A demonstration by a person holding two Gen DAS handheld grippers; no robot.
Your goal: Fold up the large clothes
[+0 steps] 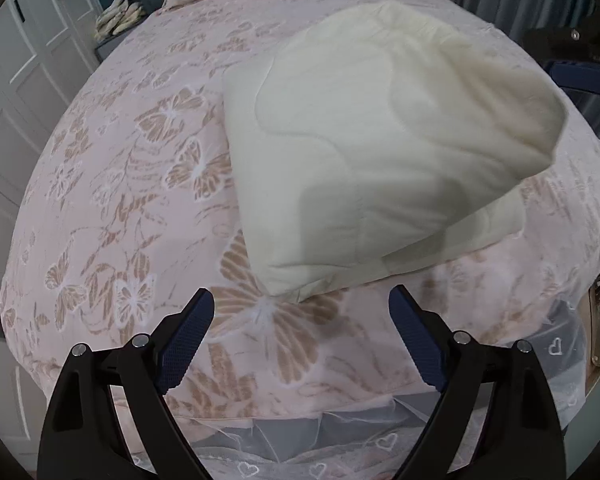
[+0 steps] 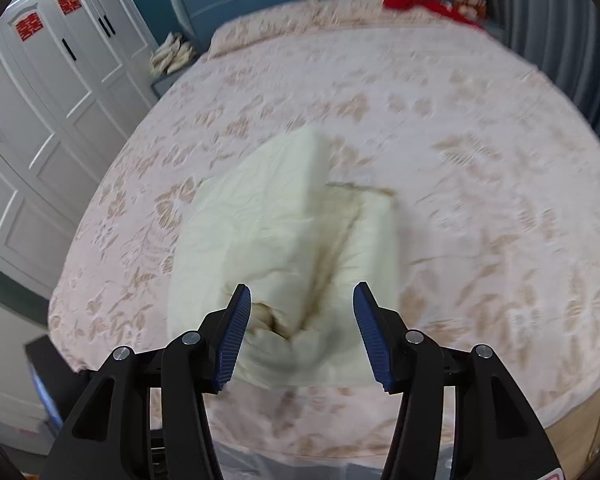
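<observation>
A white wardrobe (image 2: 40, 92) stands to the left of the bed (image 1: 112, 208). A cream quilted garment (image 1: 380, 168), folded into a thick bundle, lies on the bed's flowered cover near its foot edge. The left tool (image 1: 300, 304) is spread wide with nothing between its fingers, just short of the bundle's near corner. The right tool (image 2: 302, 298) is spread above the bundle, its pads clear of the cloth.

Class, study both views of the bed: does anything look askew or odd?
The folded cream quilt lies crooked on the bedspread; in the right wrist view its near end bunches loosely.
</observation>
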